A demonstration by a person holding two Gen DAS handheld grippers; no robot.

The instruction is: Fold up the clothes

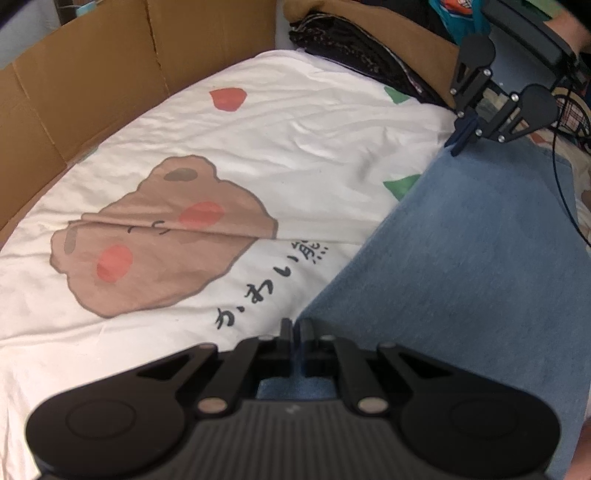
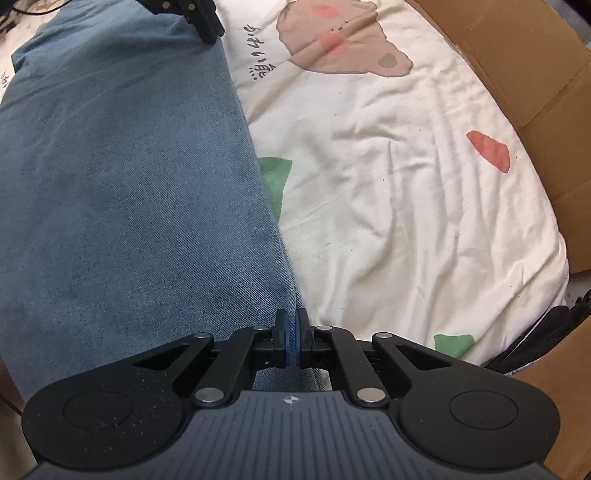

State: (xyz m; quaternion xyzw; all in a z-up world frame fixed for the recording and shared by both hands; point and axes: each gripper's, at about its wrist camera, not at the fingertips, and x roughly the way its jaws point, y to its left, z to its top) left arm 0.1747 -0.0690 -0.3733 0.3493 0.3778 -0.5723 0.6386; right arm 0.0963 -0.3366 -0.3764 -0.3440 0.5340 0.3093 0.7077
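A blue denim garment (image 1: 461, 266) (image 2: 122, 162) lies flat on a white sheet. My left gripper (image 1: 295, 326) is shut on its near corner, with denim pinched between the pads. In the same view, my right gripper (image 1: 460, 138) grips the far corner of that long edge. The right wrist view shows my right gripper (image 2: 291, 319) shut on the edge, a fold of denim between its blue pads. At the top of that view, the left gripper (image 2: 208, 27) holds the other end of the edge.
The white sheet (image 1: 258, 140) (image 2: 406, 192) carries a brown bear print, red and green patches and dark lettering. Cardboard walls (image 1: 92, 85) (image 2: 524, 62) border it. A pile of dark clothes (image 1: 354, 51) lies at the back, and a dark cable (image 1: 561, 177) runs over the denim.
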